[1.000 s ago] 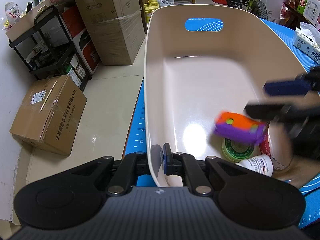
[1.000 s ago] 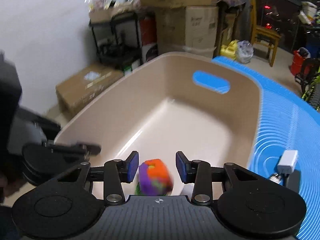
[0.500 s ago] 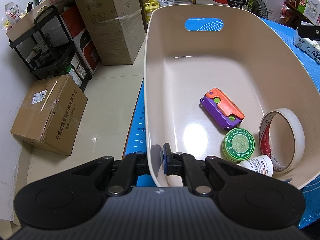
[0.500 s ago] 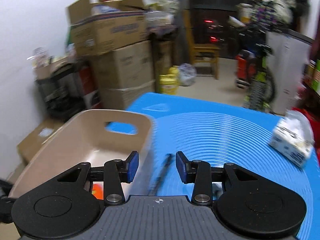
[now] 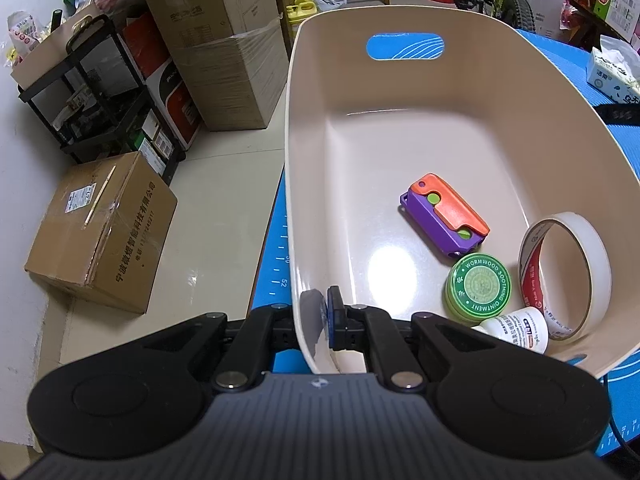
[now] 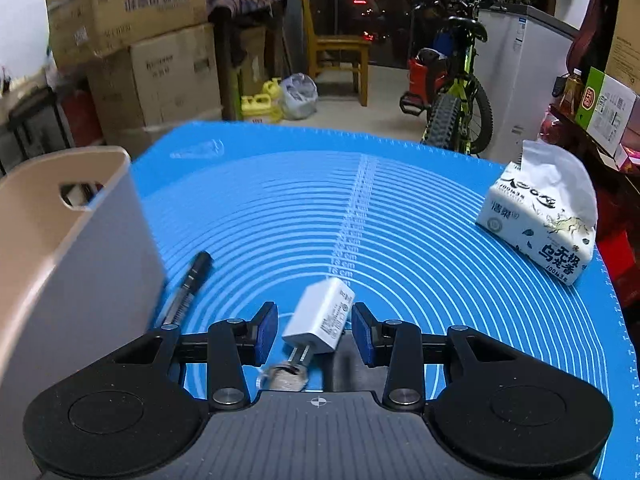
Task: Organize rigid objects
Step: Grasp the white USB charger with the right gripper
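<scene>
Rigid objects already gathered sit low right in my left wrist view: an orange-and-purple folding toy [image 5: 443, 216], a green ointment tin [image 5: 477, 288], a roll of tape [image 5: 565, 276] leaning on the wall, and a small white bottle [image 5: 518, 330], all inside the beige bin [image 5: 304, 160]. My left hand-held gripper [image 5: 326, 314] is at bottom centre, pinched on the bin's near rim with one pad inside and one outside the wall; I judge this grip is there to keep the bin steady while things go in.

In my right wrist view, the bin wall fills the left edge and the blue mat [image 6: 400, 216] on the table spreads across the middle. My right hand-held gripper [image 6: 314, 330] stands partly open and empty, with a white charger plug [image 6: 320, 320] lying between the pads, not yet touched. A black pen [image 6: 188, 286] lies just left of it beside the bin; a tissue pack [image 6: 536, 224] sits at the right. I take the plug as my next pick, since the jaws already straddle it.
</scene>
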Motion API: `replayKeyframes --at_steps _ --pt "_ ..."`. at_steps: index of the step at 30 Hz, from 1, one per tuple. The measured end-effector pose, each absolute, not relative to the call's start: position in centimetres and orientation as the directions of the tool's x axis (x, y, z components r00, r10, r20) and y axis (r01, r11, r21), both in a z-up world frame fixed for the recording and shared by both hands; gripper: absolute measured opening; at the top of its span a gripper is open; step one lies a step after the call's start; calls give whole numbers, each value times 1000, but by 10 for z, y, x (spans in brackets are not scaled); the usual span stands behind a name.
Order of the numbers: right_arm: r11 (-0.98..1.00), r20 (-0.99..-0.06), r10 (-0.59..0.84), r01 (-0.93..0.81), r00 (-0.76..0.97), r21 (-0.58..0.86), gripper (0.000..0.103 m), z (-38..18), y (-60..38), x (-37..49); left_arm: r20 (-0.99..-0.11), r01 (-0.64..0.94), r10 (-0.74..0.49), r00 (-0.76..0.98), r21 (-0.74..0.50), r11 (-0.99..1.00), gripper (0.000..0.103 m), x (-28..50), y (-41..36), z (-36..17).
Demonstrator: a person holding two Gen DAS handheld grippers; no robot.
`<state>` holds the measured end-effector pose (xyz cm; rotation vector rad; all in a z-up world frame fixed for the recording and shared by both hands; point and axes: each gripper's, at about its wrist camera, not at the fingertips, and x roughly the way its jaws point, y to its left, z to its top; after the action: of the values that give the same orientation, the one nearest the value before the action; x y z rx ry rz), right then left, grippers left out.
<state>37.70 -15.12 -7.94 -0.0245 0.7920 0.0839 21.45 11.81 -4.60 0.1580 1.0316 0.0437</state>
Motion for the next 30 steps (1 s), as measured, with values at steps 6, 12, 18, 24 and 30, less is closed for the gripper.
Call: replayKeyframes --at_steps 6,12,18,24,30 --pt "997 -723 52 -83 689 -8 50 -96 -146 388 -851 42 116 512 159 986 10 214 117 -46" --pt "994 -704 56 -105 708 -26 50 -103 -138 388 -851 41 124 511 169 985 10 215 116 -45" --pt "987 -688 74 -152 722 -53 32 -111 -128 382 -850 40 126 511 170 985 10 214 115 -45" --pt "991 -677 63 -125 733 -44 31 -107 -132 379 -851 40 123 510 167 985 10 215 116 -45" --pt "994 -639 82 -112 765 -7 31 -83 -139 371 -851 39 124 510 167 985 10 214 115 -45"
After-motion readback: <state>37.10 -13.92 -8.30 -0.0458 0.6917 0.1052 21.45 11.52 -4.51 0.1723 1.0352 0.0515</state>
